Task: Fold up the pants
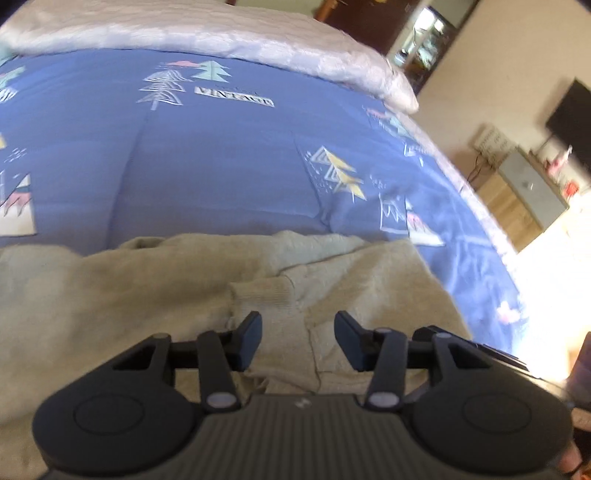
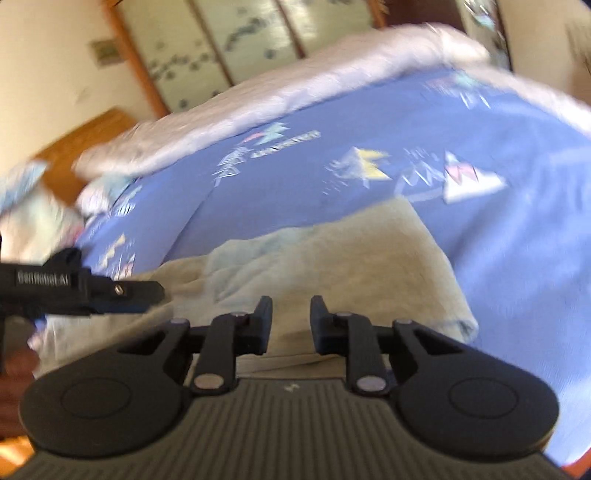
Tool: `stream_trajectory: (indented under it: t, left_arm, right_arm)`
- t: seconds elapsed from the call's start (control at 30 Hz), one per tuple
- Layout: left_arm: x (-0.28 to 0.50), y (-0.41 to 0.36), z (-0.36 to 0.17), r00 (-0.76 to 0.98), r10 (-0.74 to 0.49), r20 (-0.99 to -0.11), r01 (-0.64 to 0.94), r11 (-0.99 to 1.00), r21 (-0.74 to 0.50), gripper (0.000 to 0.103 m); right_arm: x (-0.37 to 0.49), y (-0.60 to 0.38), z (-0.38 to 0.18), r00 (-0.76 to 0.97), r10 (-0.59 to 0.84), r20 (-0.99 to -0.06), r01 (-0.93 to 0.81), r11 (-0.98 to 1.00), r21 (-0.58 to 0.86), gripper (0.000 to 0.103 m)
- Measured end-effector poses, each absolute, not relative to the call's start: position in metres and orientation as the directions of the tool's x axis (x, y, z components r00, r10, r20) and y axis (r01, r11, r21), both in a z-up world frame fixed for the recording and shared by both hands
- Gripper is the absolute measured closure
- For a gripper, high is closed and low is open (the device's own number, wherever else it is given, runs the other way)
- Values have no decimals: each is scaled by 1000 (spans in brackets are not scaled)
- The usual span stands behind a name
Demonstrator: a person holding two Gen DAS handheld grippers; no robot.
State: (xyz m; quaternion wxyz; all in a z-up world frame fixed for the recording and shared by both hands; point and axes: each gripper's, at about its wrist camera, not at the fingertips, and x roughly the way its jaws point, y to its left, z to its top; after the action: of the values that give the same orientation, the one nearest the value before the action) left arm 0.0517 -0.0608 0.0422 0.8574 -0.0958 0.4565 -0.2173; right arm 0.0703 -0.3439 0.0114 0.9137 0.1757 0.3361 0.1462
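Left gripper (image 1: 298,341): jaws apart, nothing between them, held over the pants (image 1: 166,295). A ribbed cuff or waistband piece (image 1: 266,299) lies directly ahead of the gap between the fingers; whether the fingertips touch the cloth cannot be told.

Right gripper (image 2: 291,325): jaws apart, nothing clamped, likewise over the pants (image 2: 332,254). This view is blurred. The left gripper (image 2: 74,291) enters the right wrist view at 9 o'clock, just beside the garment's near edge.

Pants: beige knit fabric, lying bunched and partly doubled over on the bedspread (image 1: 221,166), at the near side of the bed. In the left wrist view they fill the lower half, from 9 o'clock across to about 4 o'clock. In the right wrist view a folded end runs toward 1 o'clock and a rounded corner (image 2: 461,321) sits at 3 o'clock of the fingers.

Bedspread: blue, printed with tree and mountain figures. A pale quilt (image 1: 207,33) lies rolled along its far edge at 12 o'clock.

Surroundings: a wooden cabinet (image 1: 517,206) and a dark screen (image 1: 572,114) stand at 3 o'clock in the left wrist view; panelled wardrobe doors (image 2: 229,44) stand at 11 o'clock in the right wrist view.
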Motion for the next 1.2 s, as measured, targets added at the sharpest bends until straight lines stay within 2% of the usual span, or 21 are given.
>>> stream_trajectory:
  t: [0.1, 0.2, 0.3, 0.33, 0.37, 0.4, 0.47, 0.5, 0.57, 0.63, 0.67, 0.7, 0.8, 0.9, 0.97, 1.0, 1.03, 1.13, 1.2]
  left_arm:
    - [60, -78, 11, 465, -361, -809, 286, 925, -249, 65]
    - [44, -91, -3, 562, -310, -767, 386, 918, -89, 63]
    - [39, -99, -2, 582, -265, -769, 388, 921, -24, 59]
    - [41, -98, -1, 577, -266, -772, 381, 924, -34, 57]
    - [44, -95, 0, 575, -256, -777, 364, 931, -37, 42]
    - [47, -91, 0, 571, -240, -785, 337, 940, -42, 39]
    - [50, -72, 6, 553, -247, -796, 282, 954, -100, 44]
    - [48, -61, 10, 551, -256, -794, 255, 958, -132, 49]
    - [42, -32, 19, 564, -277, -778, 197, 960, -199, 50]
    - [35, -3, 23, 571, -294, -766, 136, 955, -265, 50]
    - [32, 13, 24, 568, -309, -763, 104, 946, -306, 50]
    - [29, 27, 24, 564, -329, -758, 79, 935, -347, 50]
    - [16, 66, 25, 568, -394, -723, 32, 888, -459, 50]
    - [6, 88, 31, 586, -406, -701, 20, 872, -489, 50]
    - [5, 93, 32, 584, -415, -697, 13, 864, -504, 49]
    - [8, 93, 34, 577, -428, -696, 10, 855, -518, 49]
    - [10, 91, 35, 567, -446, -692, 12, 845, -535, 49]
    - [20, 70, 48, 542, -502, -674, 62, 824, -564, 41]
    - [29, 46, 61, 524, -532, -665, 133, 822, -553, 23]
  right_arm:
    - [71, -341, -14, 675, 394, -624, -101, 887, 451, 79]
    - [62, -343, -29, 704, 403, -586, -115, 878, 465, 81]
    - [62, -345, -29, 708, 408, -576, -111, 870, 480, 81]
    - [62, -346, -29, 708, 413, -574, -109, 866, 488, 81]
    - [62, -346, -29, 706, 417, -573, -105, 861, 498, 81]
    - [64, -347, -29, 702, 421, -575, -100, 856, 507, 81]
    - [65, -353, -23, 694, 433, -575, -79, 840, 537, 79]
    - [62, -359, -19, 704, 445, -553, -72, 820, 568, 76]
    - [48, -377, -7, 759, 441, -479, -86, 797, 598, 75]
    - [37, -394, 5, 813, 385, -436, -67, 807, 587, 67]
    - [35, -403, 7, 831, 355, -428, -42, 807, 589, 58]
    - [35, -412, 5, 838, 333, -431, -7, 798, 603, 52]
    - [41, -435, -16, 815, 339, -471, 100, 717, 690, 52]
    - [46, -437, -34, 778, 370, -508, 157, 669, 727, 52]
    - [49, -430, -40, 761, 375, -528, 161, 680, 716, 57]
    - [51, -424, -36, 758, 378, -531, 147, 695, 704, 78]
    - [53, -416, -31, 748, 394, -534, 126, 706, 697, 89]
    - [48, -381, 1, 767, 409, -494, 1, 769, 639, 89]
    - [42, -346, 29, 770, 432, -470, -137, 831, 539, 89]
